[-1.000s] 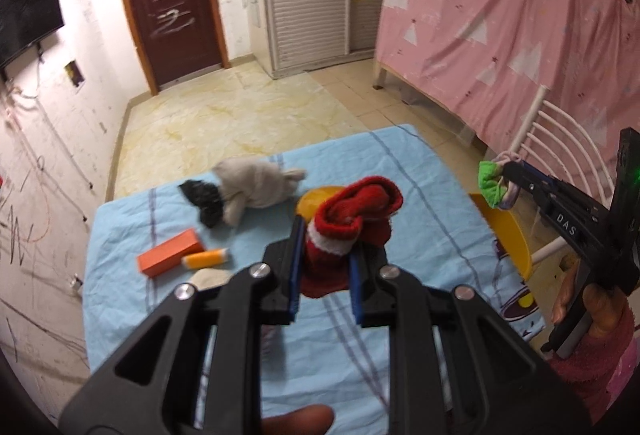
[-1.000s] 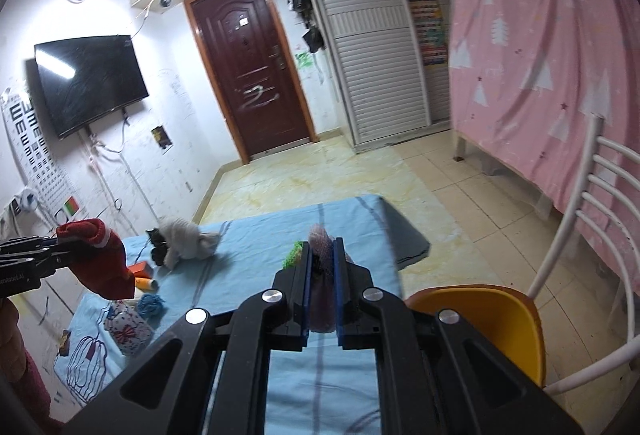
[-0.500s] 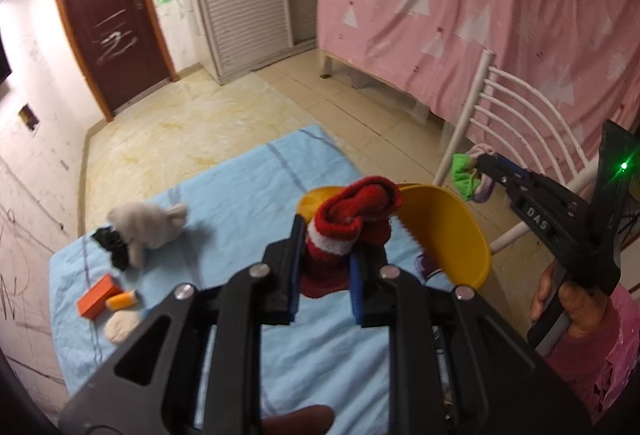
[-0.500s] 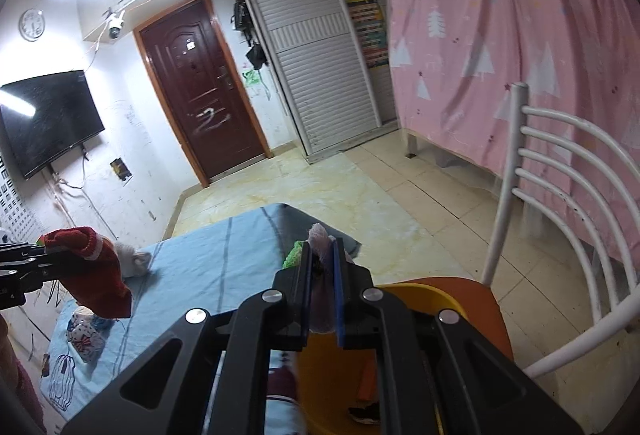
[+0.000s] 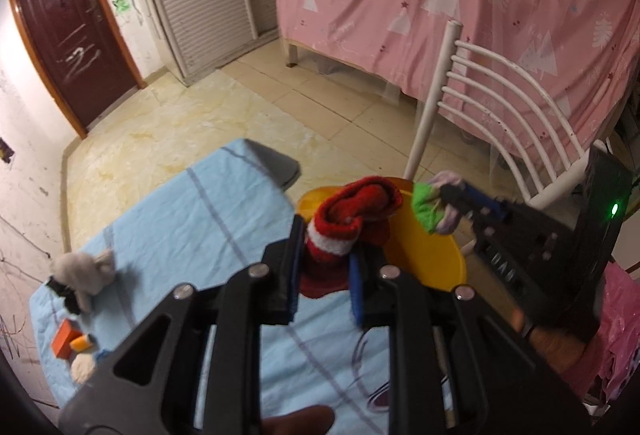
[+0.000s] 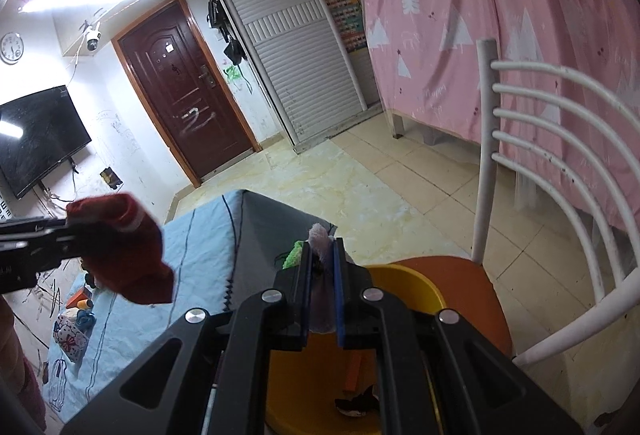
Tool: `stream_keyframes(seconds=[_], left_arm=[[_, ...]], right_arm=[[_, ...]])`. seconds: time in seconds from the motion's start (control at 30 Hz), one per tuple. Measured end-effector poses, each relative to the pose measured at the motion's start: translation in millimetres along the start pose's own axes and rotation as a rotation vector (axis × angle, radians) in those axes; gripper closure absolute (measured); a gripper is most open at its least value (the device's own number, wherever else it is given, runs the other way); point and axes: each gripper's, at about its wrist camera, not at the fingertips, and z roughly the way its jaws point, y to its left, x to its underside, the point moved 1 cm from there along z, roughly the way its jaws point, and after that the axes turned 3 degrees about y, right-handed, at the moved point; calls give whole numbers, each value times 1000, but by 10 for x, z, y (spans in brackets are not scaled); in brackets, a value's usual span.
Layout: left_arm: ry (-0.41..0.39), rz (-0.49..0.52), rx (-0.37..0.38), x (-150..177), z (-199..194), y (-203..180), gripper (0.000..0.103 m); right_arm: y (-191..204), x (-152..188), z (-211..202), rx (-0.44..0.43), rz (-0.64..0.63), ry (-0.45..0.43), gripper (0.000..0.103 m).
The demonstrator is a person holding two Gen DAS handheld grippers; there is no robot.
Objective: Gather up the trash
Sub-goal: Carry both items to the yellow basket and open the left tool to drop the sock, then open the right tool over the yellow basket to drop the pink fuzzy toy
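My left gripper (image 5: 325,235) is shut on a red sock with a white cuff (image 5: 352,215) and holds it in the air at the near rim of a yellow basin (image 5: 428,255). The sock also shows in the right wrist view (image 6: 124,251). My right gripper (image 6: 322,255) is shut on a pale purple and green cloth (image 6: 318,235), held above the basin (image 6: 412,287). In the left wrist view that cloth (image 5: 430,209) hangs over the basin's far side.
The basin sits on an orange chair seat (image 6: 472,287) with a white slatted back (image 6: 560,171), right of a table with a light blue cloth (image 5: 192,227). A grey plush toy (image 5: 84,275), an orange box (image 5: 64,335) and small items lie at the table's left end.
Both grippers moved right, from over the table toward the basin. The sock and the purple-green cloth now hang at the basin, closer to each other.
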Motion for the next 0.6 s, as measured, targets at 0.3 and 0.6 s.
stream_keyframes(seconds=[0.3, 0.6], left_arm=[[-1, 18, -3, -145, 174, -269, 39], [5, -12, -2, -120, 113, -148, 39]], right_arm=[[-116, 74, 114, -5, 16, 45, 98], [-110, 94, 145, 2, 19, 44, 60]])
